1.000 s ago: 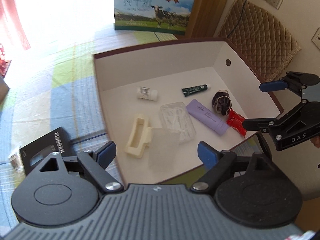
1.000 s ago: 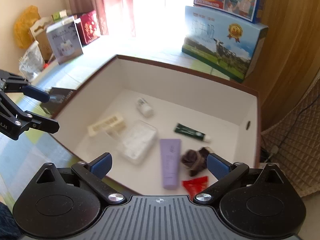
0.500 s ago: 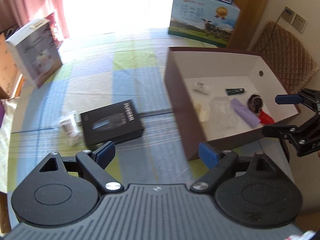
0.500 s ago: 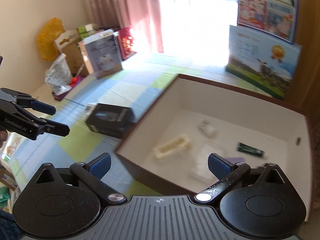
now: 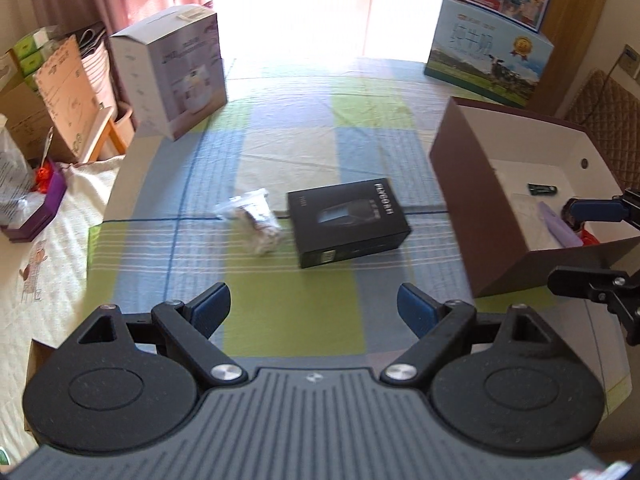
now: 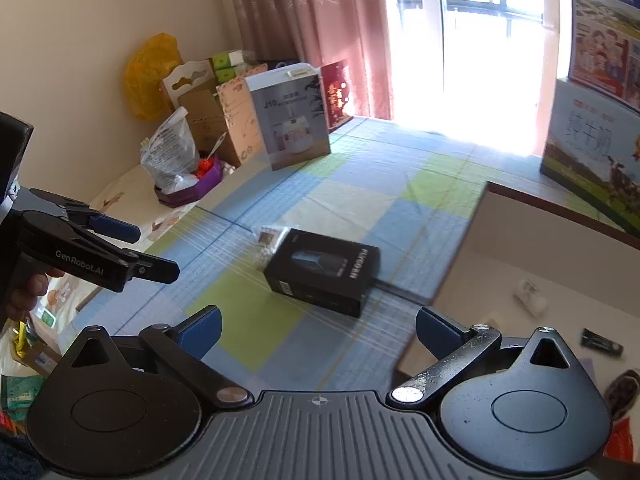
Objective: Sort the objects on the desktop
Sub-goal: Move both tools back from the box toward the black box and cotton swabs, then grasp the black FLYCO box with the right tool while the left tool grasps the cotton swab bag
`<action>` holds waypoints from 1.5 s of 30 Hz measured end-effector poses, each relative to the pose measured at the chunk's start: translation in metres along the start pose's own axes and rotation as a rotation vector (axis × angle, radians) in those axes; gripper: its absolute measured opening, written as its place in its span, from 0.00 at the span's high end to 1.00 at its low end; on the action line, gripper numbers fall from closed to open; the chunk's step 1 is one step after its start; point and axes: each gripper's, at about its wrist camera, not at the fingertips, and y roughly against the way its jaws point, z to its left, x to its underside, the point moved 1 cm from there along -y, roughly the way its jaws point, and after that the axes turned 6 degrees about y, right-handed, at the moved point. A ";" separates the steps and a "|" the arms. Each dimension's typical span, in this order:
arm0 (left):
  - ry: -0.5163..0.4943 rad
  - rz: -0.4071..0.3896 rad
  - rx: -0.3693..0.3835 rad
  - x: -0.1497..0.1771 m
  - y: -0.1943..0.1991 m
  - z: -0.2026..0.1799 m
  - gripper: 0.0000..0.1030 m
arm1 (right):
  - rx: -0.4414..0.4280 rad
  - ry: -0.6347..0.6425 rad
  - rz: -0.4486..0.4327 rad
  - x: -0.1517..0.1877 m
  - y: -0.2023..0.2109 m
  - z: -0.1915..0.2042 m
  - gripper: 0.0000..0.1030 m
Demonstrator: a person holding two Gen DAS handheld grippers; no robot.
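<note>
The black box (image 5: 349,222) lies flat on the cloth (image 5: 288,312), ahead of my left gripper (image 5: 314,310) and between its spread fingers in that view. It is matte black, a low oblong, with a dim picture of a device on its lid and pale lettering along one short end. Its near side wall carries a small label. Just beside it on the left lies a clear bag (image 5: 254,220) with something pale inside; the two look close, but I cannot tell whether they touch.

To the right stands the brown bin (image 5: 452,184), white inside. In it I see a dark green tube (image 5: 542,189), a purple tube (image 5: 558,226), a bit of red wrapper (image 5: 588,236) and, from the right camera, a small white bottle (image 6: 530,298).

My left gripper is wide apart and holds nothing. My right gripper (image 6: 318,330) is equally apart and empty, hanging over the bin's near corner; from the left camera its two fingers (image 5: 592,209) show at the right edge.

The cloth is a plaid of green, blue and cream squares with thin white stripes. On its far left corner sits a white carton (image 5: 172,72), on the far right a milk carton (image 5: 486,62) with a cow on it. Beyond are pink curtains (image 6: 332,28), a bright window (image 6: 480,40) and a heap of boxes and bags by the wall (image 6: 188,120).
</note>
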 end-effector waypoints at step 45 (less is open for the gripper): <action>0.113 0.137 -0.162 -0.015 -0.093 0.140 0.14 | 0.066 0.361 0.161 -0.027 -0.202 0.037 0.03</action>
